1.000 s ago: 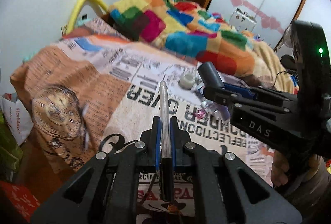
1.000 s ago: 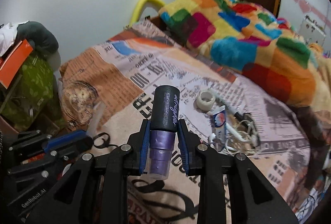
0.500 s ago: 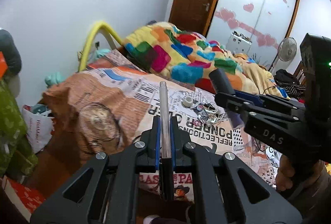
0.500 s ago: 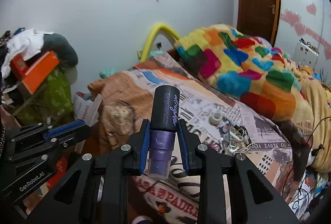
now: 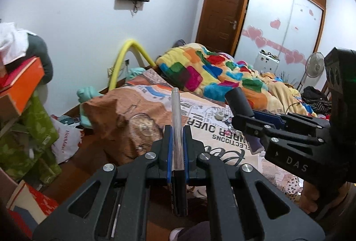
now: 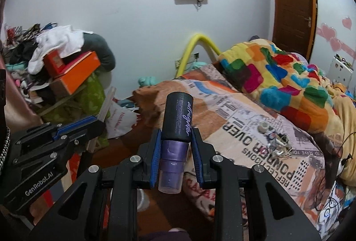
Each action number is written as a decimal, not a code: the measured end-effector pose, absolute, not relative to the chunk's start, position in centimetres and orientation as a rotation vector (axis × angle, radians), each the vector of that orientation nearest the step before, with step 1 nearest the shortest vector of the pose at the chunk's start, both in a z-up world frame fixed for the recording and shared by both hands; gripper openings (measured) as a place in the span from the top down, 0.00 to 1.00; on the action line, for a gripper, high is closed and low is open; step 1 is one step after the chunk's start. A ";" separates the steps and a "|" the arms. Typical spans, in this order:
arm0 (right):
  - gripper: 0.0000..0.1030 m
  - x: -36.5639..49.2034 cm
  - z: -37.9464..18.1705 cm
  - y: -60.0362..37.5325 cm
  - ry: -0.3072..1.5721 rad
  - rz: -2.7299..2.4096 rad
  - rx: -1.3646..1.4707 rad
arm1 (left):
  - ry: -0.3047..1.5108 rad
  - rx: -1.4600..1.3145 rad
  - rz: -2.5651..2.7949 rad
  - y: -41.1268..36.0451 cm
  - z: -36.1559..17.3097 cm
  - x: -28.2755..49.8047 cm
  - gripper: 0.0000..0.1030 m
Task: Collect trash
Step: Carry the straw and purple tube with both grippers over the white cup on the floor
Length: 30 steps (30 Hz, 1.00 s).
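Observation:
My left gripper (image 5: 177, 131) is shut on a thin clear pen tube (image 5: 176, 107) that sticks up past the fingertips. My right gripper (image 6: 175, 137) is shut on a purple spray bottle (image 6: 172, 158) with a black cap (image 6: 178, 116). Both are held in the air off the foot of the bed. In the left wrist view the right gripper (image 5: 245, 124) shows at the right with the bottle's cap (image 5: 239, 101). The right wrist view shows the left gripper (image 6: 94, 124) at the left with the tube (image 6: 108, 103). A small heap of leftover bits (image 6: 274, 143) lies on the newspaper-print bedsheet (image 6: 233, 112).
A colourful patchwork blanket (image 5: 200, 67) covers the far half of the bed. At the left is a cluttered stack with orange boxes (image 6: 75, 74) and clothes. A white plastic bag (image 6: 120, 121) lies on the wooden floor. A door (image 5: 222, 16), wardrobe and fan (image 5: 313, 65) stand behind.
Both grippers have risen and drawn back from the bed, each keeping its item. The bed now looks smaller and farther, and the wall screens, door and clutter have come into view.

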State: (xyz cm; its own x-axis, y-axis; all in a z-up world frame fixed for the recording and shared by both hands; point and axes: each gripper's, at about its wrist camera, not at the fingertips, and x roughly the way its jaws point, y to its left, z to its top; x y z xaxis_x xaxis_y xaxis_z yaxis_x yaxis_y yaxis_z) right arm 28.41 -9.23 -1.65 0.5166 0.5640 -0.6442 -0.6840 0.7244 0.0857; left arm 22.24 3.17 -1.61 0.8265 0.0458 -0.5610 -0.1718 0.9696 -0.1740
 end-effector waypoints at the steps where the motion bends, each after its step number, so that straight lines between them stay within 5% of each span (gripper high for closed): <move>1: 0.76 27.9 -1.6 -8.9 0.699 0.760 -0.193 | 0.584 -0.226 0.125 3.6 -1.5 21.5 0.93; 15: 0.76 22.1 -3.9 -2.6 0.745 0.879 -0.243 | 0.602 -0.278 0.250 10.7 -4.3 14.3 0.93; 30: 0.76 19.4 -11.6 4.9 0.917 0.977 -0.348 | 0.791 -0.381 0.382 18.3 -13.7 10.9 0.93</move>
State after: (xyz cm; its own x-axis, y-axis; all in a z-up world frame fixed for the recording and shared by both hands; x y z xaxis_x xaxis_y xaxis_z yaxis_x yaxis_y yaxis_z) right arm 19.38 4.94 -11.61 0.2365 0.5576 -0.7957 -0.8293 0.5425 0.1337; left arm 10.91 18.26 -13.67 0.6427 0.1862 -0.7431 -0.4655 0.8653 -0.1858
